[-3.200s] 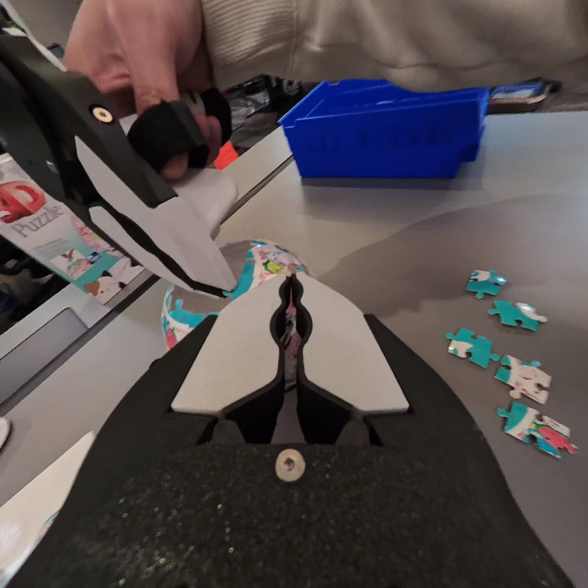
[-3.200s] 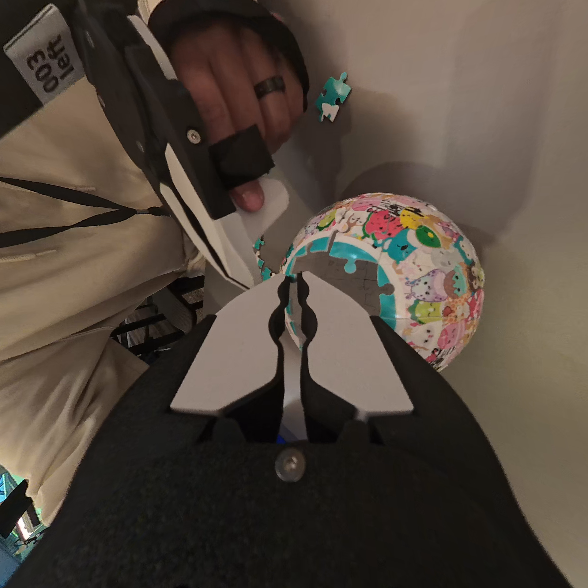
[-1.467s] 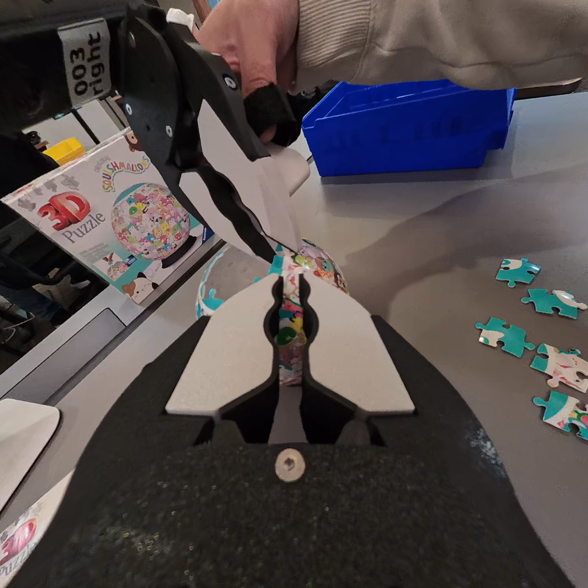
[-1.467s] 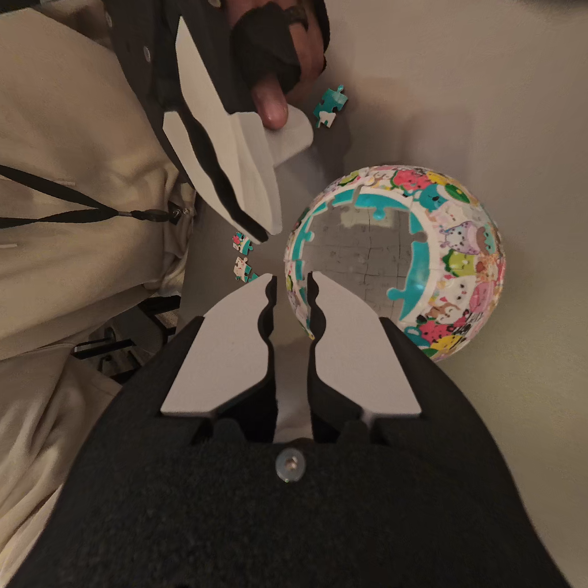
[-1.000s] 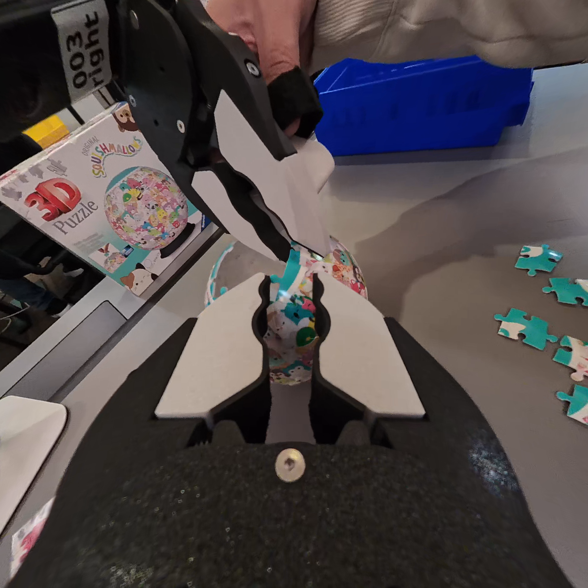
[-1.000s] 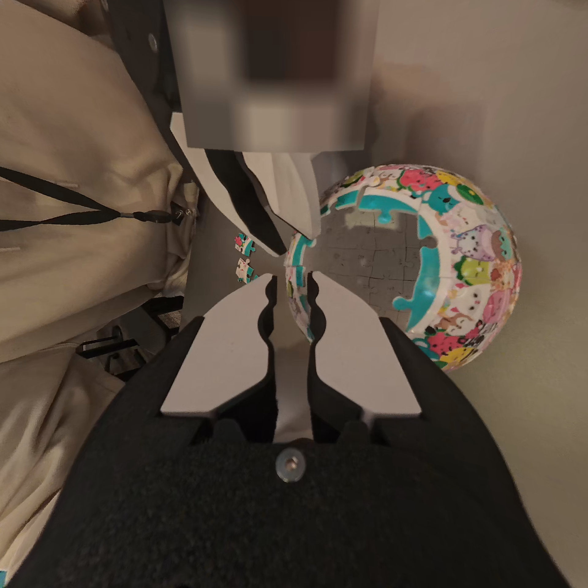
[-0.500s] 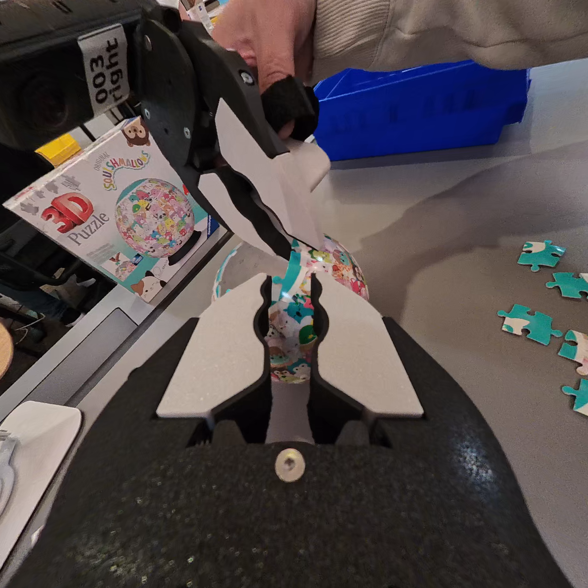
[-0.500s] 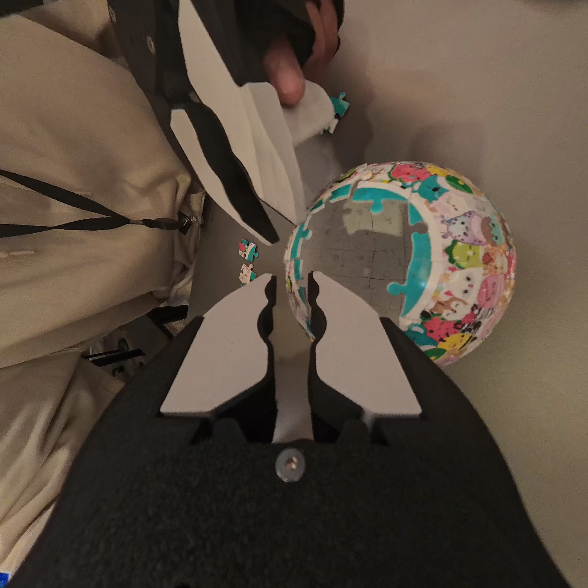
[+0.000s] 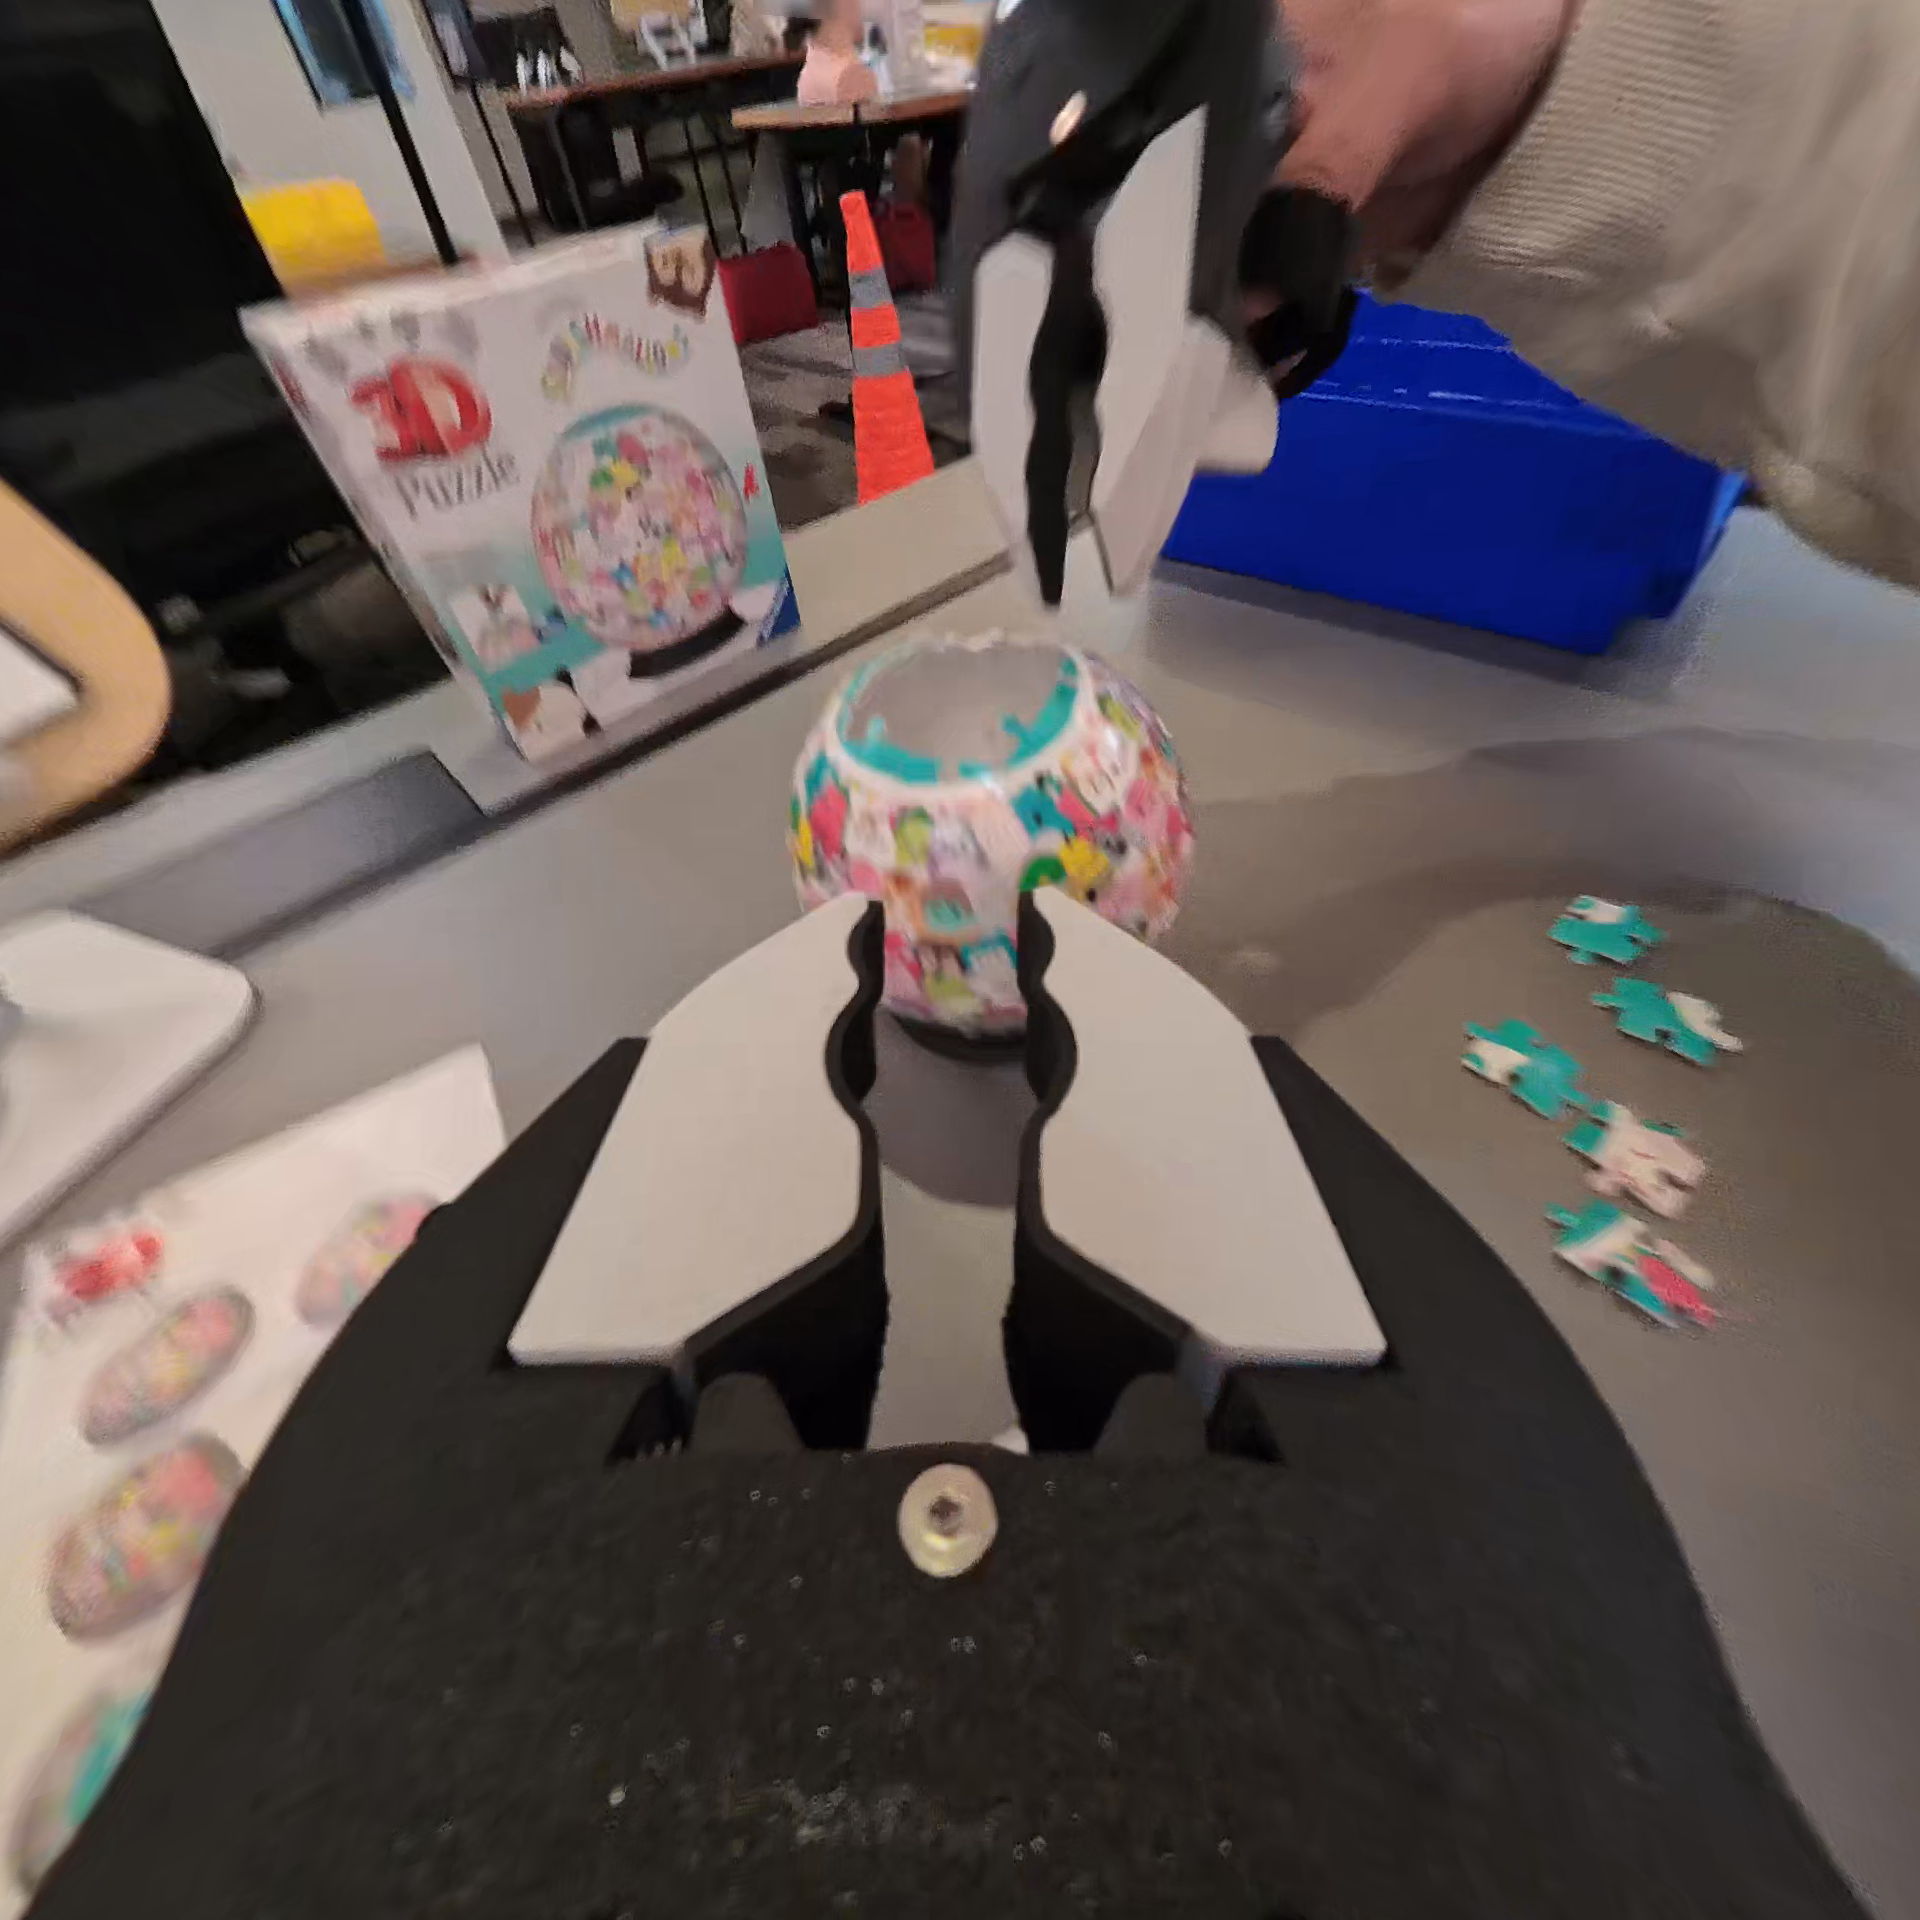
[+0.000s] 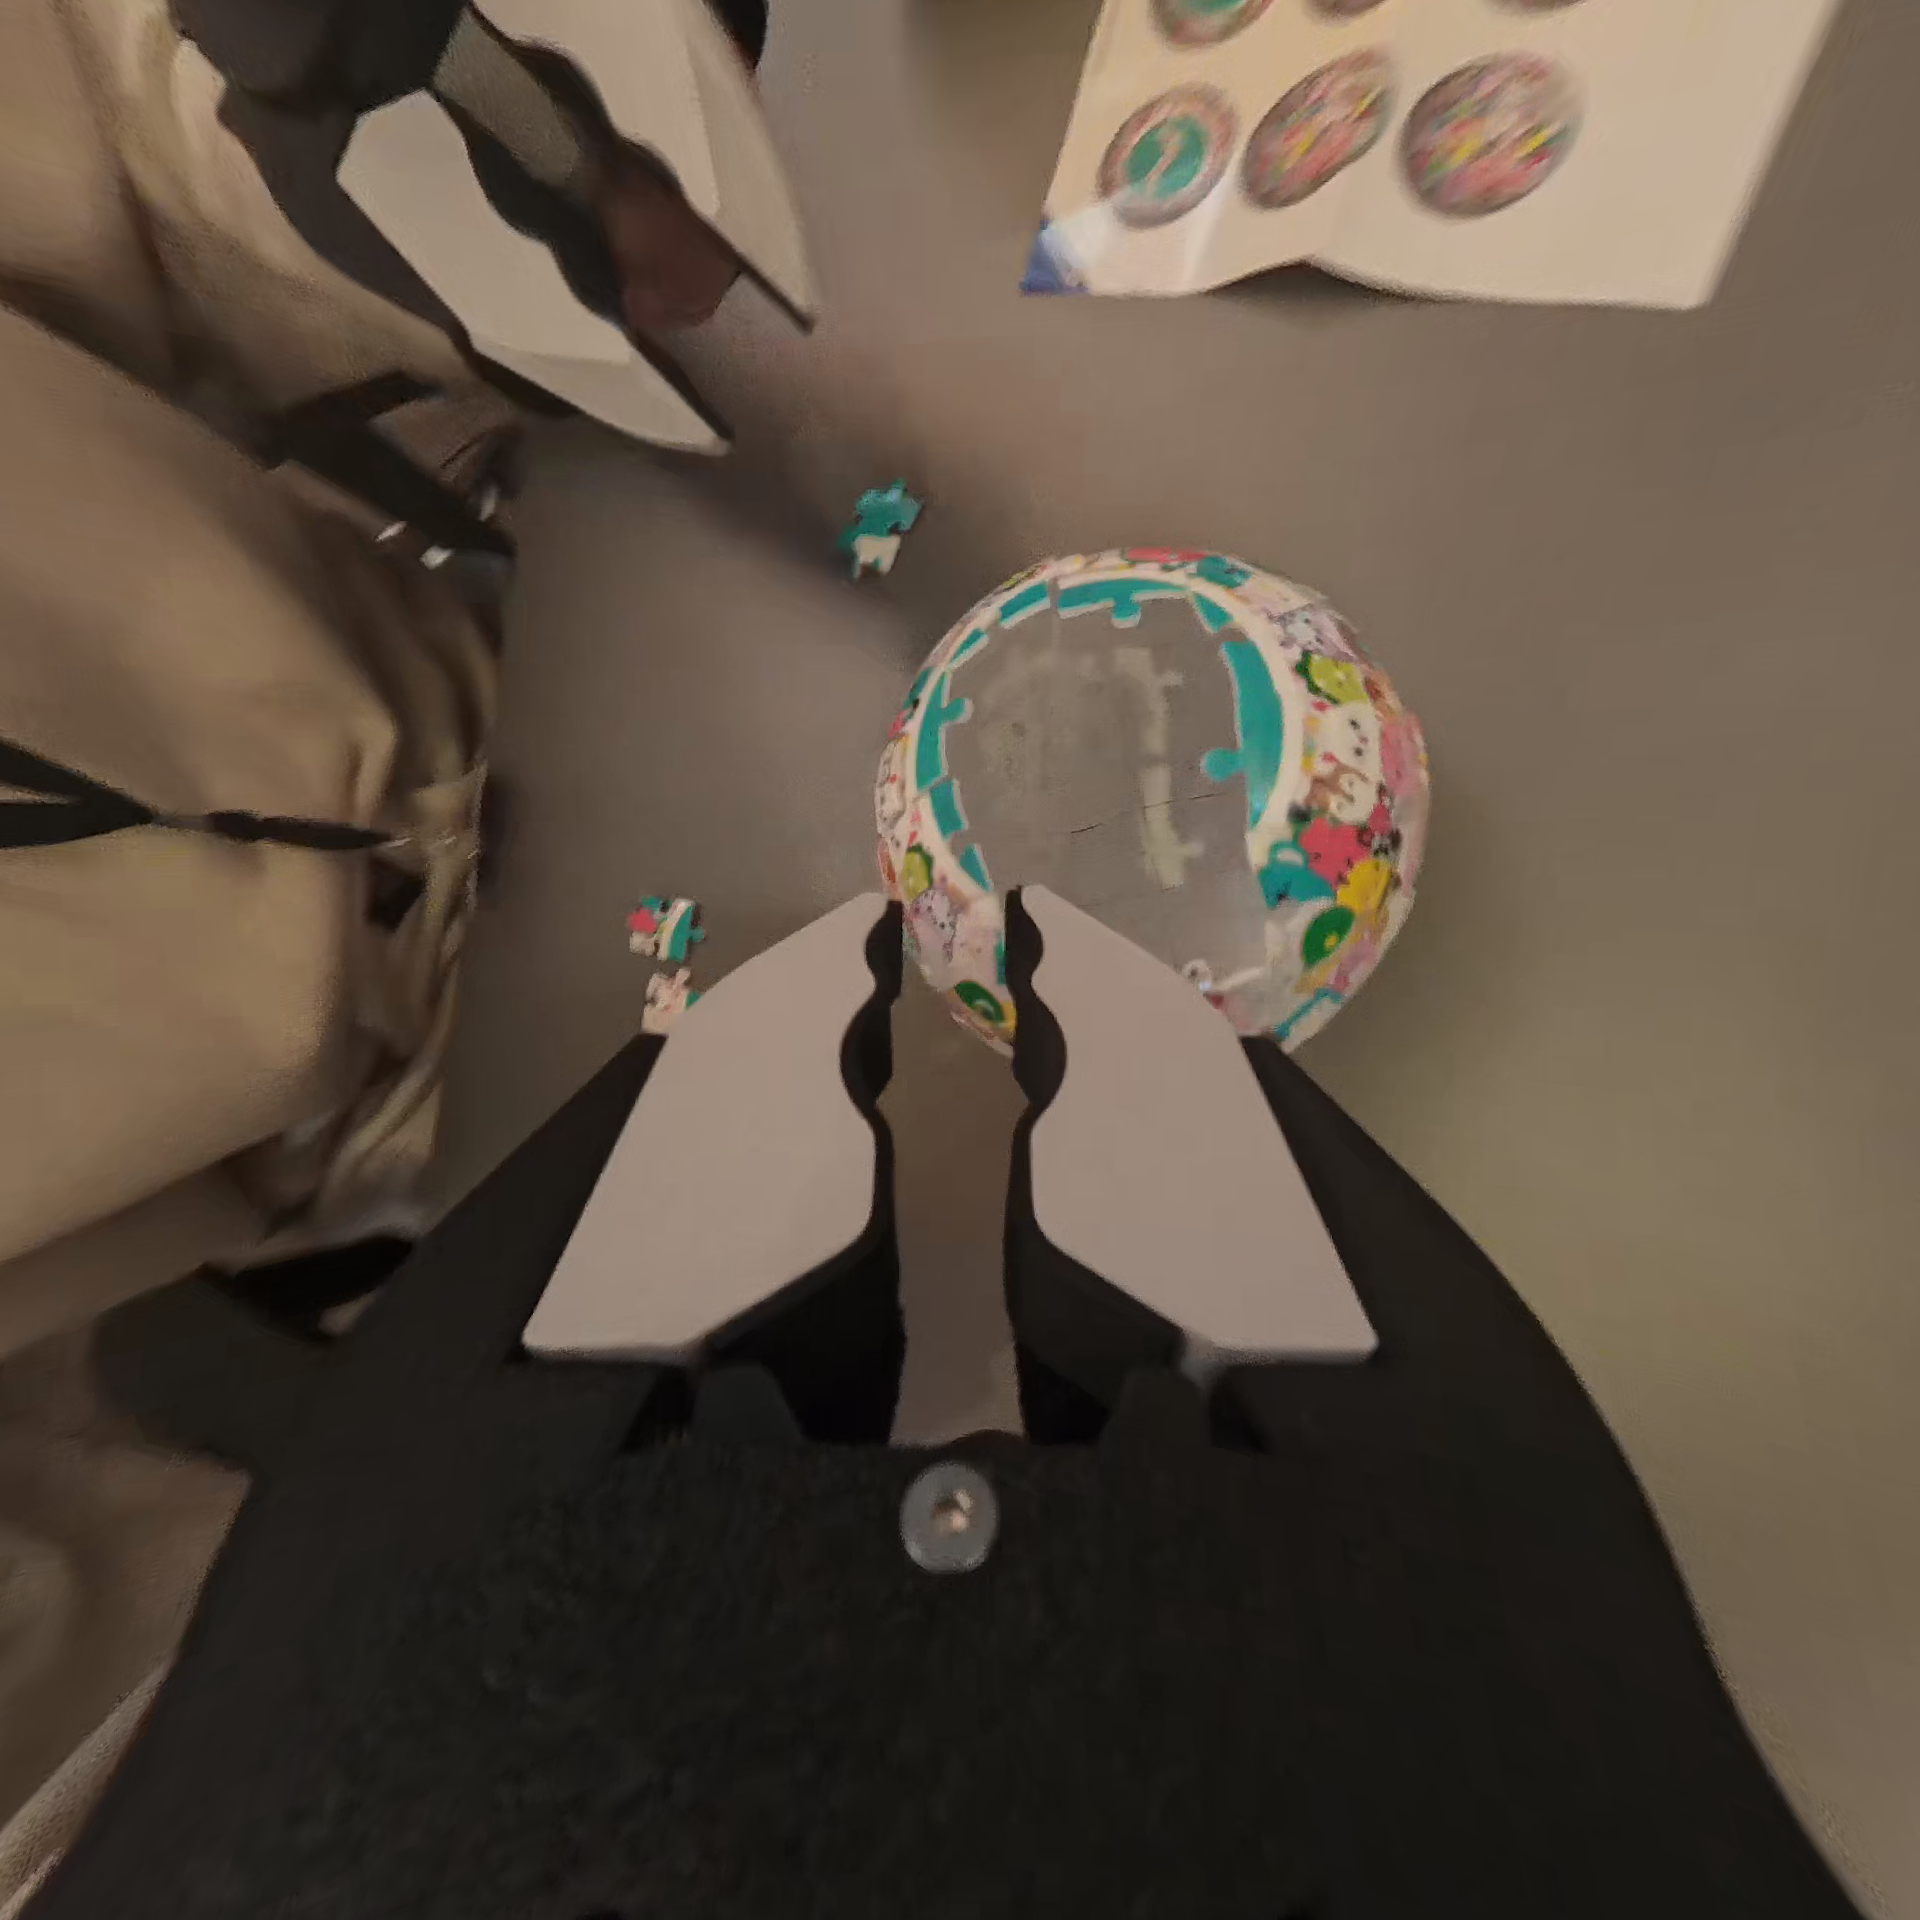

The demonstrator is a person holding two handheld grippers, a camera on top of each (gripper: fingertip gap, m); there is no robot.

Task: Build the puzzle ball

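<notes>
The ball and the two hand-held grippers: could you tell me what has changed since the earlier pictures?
Both let go and backed off: the left hand-held gripper, shut on the ball rim earlier, is open and nearer the camera side; the right hand-held gripper lifted above. The ball's opening now faces up. Loose pieces stayed put.

The left black two-finger gripper with pale grey finger plates (image 9: 951, 925) is held low and level, its jaws parted with nothing between them. The matching right gripper (image 10: 945, 914) hangs above, pointing down, jaws likewise parted and empty, gripped by a beige-sleeved hand (image 9: 1382, 114).
</notes>
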